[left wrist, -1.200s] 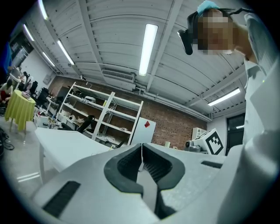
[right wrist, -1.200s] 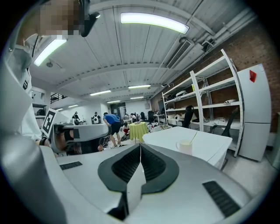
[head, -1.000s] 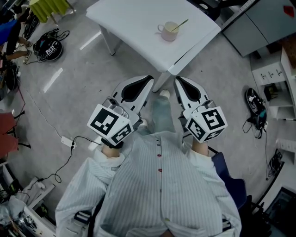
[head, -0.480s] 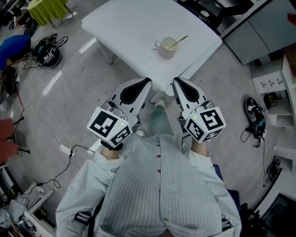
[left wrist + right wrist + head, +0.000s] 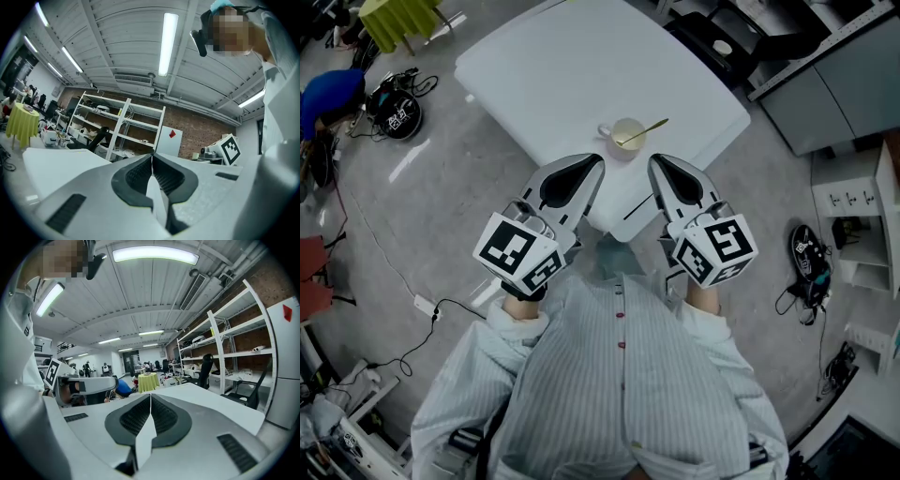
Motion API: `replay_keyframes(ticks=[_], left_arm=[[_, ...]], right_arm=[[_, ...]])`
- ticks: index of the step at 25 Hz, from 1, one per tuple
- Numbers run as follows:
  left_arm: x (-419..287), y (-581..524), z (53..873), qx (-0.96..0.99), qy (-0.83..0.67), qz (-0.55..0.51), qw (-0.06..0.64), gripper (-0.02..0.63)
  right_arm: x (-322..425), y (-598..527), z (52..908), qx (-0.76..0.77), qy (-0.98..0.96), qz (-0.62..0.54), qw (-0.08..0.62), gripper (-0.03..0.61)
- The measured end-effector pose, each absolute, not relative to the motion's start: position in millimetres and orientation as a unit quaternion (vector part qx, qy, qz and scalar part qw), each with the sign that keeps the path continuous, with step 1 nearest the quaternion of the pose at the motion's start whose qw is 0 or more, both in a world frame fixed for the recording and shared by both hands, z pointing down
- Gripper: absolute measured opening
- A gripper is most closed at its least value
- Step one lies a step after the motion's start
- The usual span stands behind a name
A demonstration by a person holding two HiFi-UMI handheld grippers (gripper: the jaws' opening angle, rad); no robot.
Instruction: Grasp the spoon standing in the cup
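Nearest, below the person's striped shirt [image 5: 619, 375], both hands are holding the grippers out level over the table's near corner. The left gripper [image 5: 598, 161] is showing its ribbed pads pressing flat together with nothing between them, and the right gripper [image 5: 653, 160] is doing the same, shut and empty.

Just beyond the two tips, and lying between them, the cup [image 5: 627, 137] is standing upright on the white table [image 5: 553, 66] close to its near edge. The spoon [image 5: 643, 132] is resting with its bowl in the cup and its handle leaning over the rim, pointing away and to the right. I am judging the right gripper the nearer to that handle; its jaws are needing to part first. Neither gripper view is showing the cup.

No readable writing is appearing: only black-and-white squares on the marker cubes [image 5: 520, 255] and, far off, a red diamond sticker [image 5: 172, 133] on a white cabinet [image 5: 168, 143]
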State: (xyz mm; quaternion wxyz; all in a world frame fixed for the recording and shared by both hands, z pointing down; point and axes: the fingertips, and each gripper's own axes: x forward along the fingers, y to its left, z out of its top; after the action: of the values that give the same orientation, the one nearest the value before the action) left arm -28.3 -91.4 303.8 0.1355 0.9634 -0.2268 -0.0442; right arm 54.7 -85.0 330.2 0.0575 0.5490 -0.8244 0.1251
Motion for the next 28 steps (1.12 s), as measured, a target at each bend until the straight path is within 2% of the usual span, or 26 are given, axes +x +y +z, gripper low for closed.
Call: replay_keyframes(ticks=[11, 28], left_arm=[[47, -151, 315, 0.958, -0.251, -0.028, 0.139, 0.015], [73, -185, 334, 0.967, -0.205, 0.018, 0.15, 0.015]], right_arm=[[129, -148, 331, 0.526, -0.839, 0.124, 0.061, 0.011], [143, -176, 350, 0.547, -0.82, 0.16, 0.056, 0.011]])
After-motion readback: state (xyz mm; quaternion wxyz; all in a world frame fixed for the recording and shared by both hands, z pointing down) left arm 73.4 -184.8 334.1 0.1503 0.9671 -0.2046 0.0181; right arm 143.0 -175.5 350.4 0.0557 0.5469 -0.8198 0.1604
